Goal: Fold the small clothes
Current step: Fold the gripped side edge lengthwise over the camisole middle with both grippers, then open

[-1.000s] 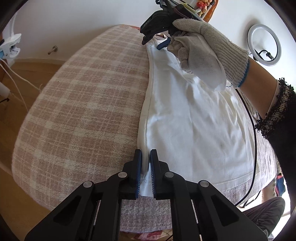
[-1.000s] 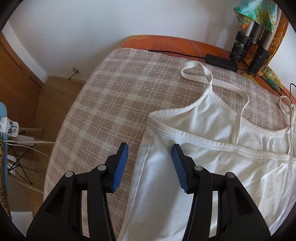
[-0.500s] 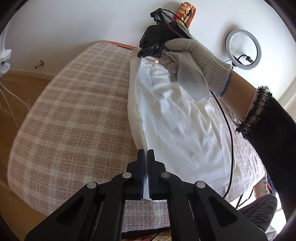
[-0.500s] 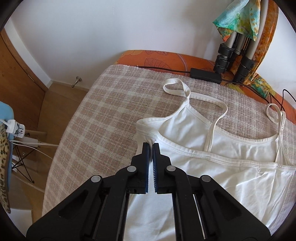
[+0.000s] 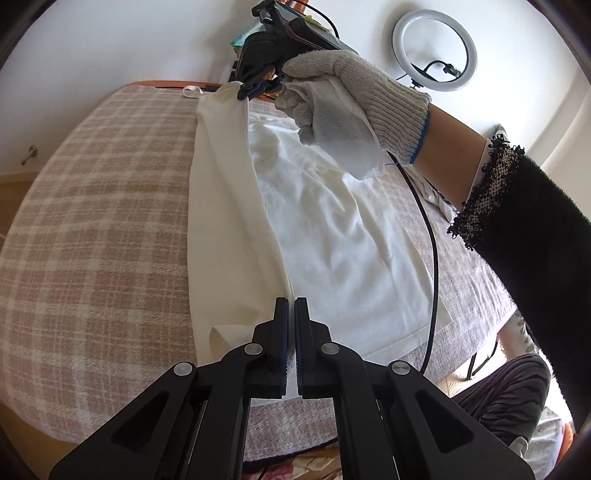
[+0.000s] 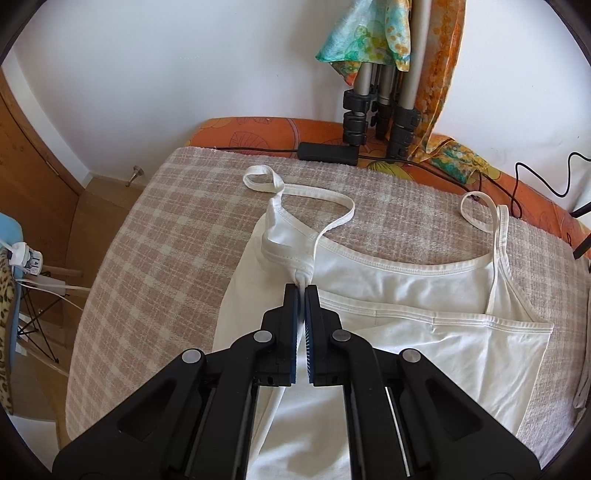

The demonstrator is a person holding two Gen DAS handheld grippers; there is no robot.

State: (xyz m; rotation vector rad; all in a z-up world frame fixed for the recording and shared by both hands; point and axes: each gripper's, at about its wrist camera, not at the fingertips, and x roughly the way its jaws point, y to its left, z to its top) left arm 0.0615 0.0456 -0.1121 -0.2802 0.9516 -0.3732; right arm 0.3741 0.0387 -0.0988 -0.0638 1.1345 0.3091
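Observation:
A white strappy camisole lies on a checked pink-and-cream cloth. My left gripper is shut on its hem corner at the left side seam. My right gripper is shut on the top corner of the same side, near the strap; it also shows in the left wrist view, held by a gloved hand. The pinched side edge is lifted and turned inward over the body of the camisole.
A tripod with a coloured scarf and a black power adapter stand at the far edge. A ring light is at the back right. A black cable runs along the garment's right side.
My right gripper closed on the camisole's top corner. Both grippers have lifted the left side edge and carried it to the right, over the garment.

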